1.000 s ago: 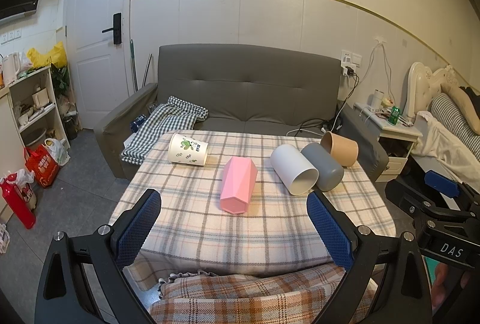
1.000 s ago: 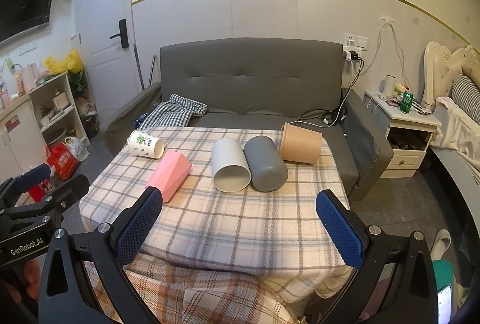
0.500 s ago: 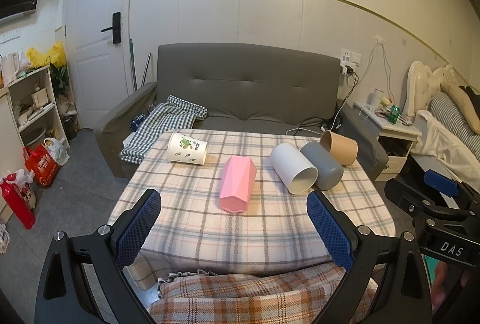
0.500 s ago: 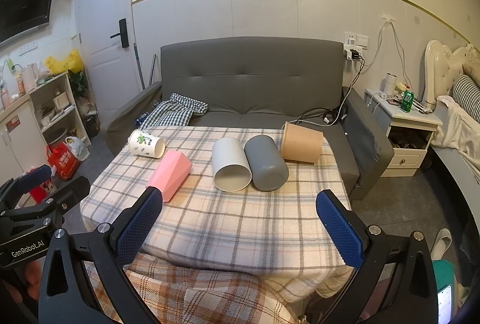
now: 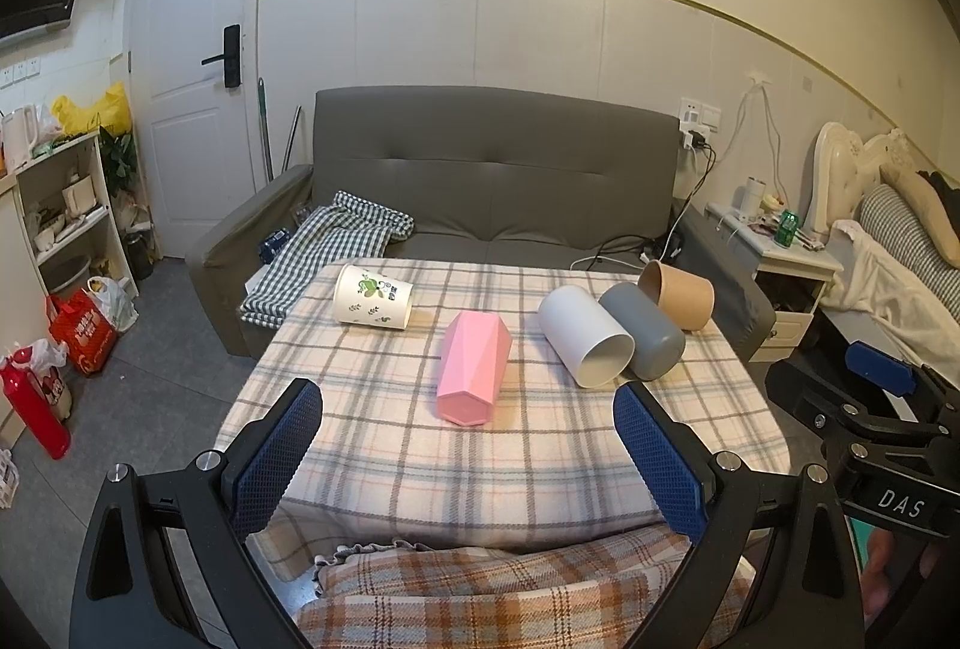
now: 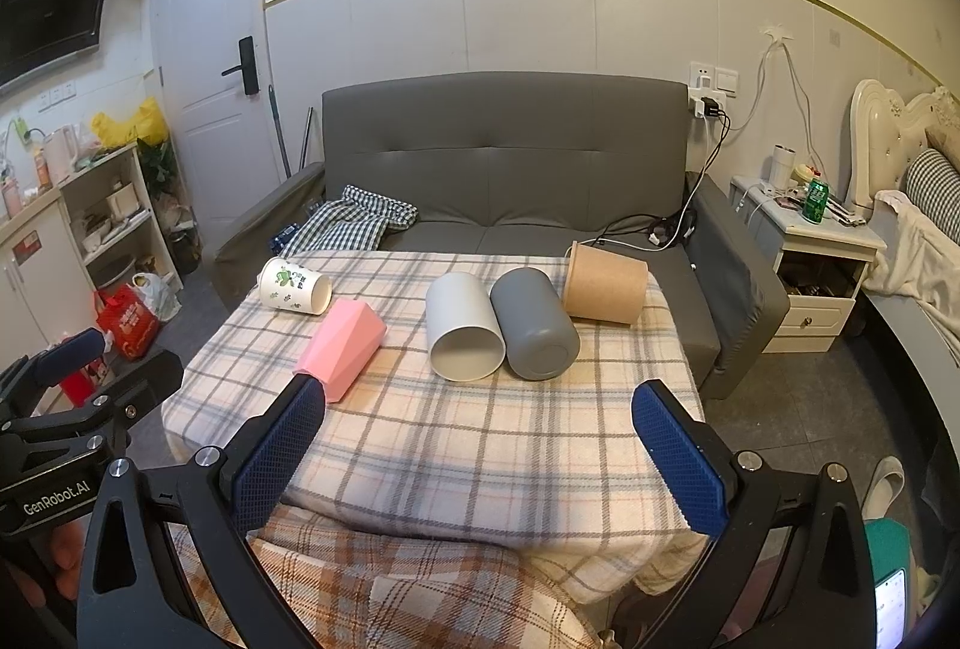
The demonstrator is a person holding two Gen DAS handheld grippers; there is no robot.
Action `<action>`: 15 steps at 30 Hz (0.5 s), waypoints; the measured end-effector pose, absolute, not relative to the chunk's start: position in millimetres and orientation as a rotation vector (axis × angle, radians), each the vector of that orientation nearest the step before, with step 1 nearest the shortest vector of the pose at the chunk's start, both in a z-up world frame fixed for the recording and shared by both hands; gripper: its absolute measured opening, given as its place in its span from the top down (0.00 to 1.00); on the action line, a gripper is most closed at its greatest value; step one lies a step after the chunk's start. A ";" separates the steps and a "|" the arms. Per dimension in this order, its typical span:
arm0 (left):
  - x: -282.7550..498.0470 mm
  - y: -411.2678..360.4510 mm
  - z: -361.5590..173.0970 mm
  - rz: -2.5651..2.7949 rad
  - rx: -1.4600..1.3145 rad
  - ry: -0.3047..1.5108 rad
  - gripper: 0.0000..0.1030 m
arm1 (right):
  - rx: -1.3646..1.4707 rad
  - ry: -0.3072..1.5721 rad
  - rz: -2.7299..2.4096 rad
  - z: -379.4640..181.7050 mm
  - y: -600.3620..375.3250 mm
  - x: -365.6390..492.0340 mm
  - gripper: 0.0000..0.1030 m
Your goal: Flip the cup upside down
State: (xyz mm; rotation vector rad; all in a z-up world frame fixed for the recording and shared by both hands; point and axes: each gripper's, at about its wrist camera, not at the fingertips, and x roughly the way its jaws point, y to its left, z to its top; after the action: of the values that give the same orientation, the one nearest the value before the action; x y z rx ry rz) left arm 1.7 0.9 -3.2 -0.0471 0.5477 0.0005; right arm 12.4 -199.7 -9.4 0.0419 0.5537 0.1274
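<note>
Several cups lie on their sides on the plaid-covered table: a white paper cup with green print, a pink faceted cup, a white cup, a grey cup and a brown paper cup. My left gripper is open and empty, above the table's near edge, short of the pink cup. My right gripper is open and empty, short of the white and grey cups.
A grey sofa with a checked cloth stands behind the table. A nightstand and a bed are at the right. Shelves and bags are at the left. A plaid cushion lies below the grippers.
Both views have crept slightly closer to the table. Both grippers stay open and empty, and the cups have not moved.
</note>
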 end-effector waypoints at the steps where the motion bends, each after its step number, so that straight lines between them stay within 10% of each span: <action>1: 2.0 0.9 -4.0 0.001 -0.046 0.547 0.02 | 0.042 0.554 0.127 -9.4 -199.6 12.4 0.00; 15: 4.6 -10.4 -15.5 0.002 -0.056 0.576 0.02 | 0.043 0.564 0.136 -10.8 -196.9 11.5 0.00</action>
State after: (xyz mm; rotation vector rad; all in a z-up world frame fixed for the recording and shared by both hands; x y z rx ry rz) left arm 4.6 -10.4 -15.5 -0.0556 0.5762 0.0021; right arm 11.5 -196.9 -10.8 0.0433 0.5643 0.1363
